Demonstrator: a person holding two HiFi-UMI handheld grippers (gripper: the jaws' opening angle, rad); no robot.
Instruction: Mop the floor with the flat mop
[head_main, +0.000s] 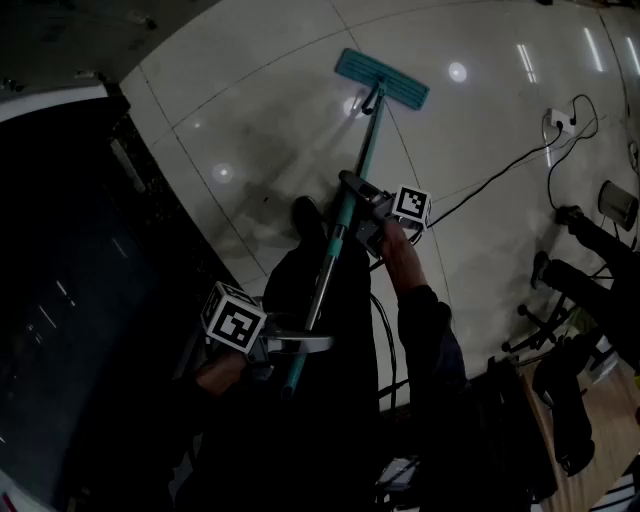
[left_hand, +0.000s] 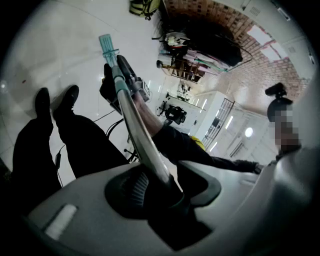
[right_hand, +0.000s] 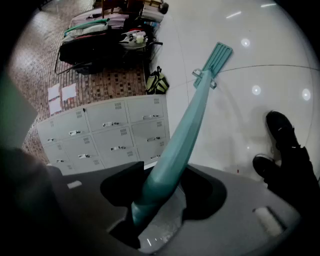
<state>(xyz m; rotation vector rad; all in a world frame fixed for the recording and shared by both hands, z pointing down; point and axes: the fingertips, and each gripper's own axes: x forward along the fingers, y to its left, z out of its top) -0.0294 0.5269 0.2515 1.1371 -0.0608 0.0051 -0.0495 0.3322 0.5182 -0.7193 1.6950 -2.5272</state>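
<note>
head view: the flat mop (head_main: 368, 125) runs in 1 line ahead of both sets of jaws. its teal mop head (head_main: 382, 78) rests flat on the white tiled floor (head_main: 250, 90), well beyond the right gripper (head_main: 352, 200). the right gripper is clamped across the teal section of the handle (head_main: 322, 285). the left gripper (head_main: 300, 343) is clamped behind it, on the metal section near the handle's rear end. 1 dark shoe (head_main: 307, 212) stands on the floor just beside the right gripper's jaws. a black cable (head_main: 500, 175) crosses the floor on the other side of those jaws.

left gripper view: the 2 jaws of the left gripper (left_hand: 165, 187) are clenched on the metal tube of the handle (left_hand: 135, 120), which passes between them and runs straight ahead. the right gripper (left_hand: 134, 86) grips the same handle farther ahead. the mop head (left_hand: 107, 42) lies beyond it on the floor. 2 dark shoes (left_hand: 70, 97) stand on the floor to the left of the jaw line.

right gripper view: the 2 jaws of the right gripper (right_hand: 150, 200) are clenched on the teal sleeve of the handle (right_hand: 185, 130). the mop head (right_hand: 220, 55) lies well ahead of the jaws, flat on the floor. grey lockers (right_hand: 110, 132) stand to the left of the jaws. the dark shoes (right_hand: 280, 125) stand to their right.
</note>
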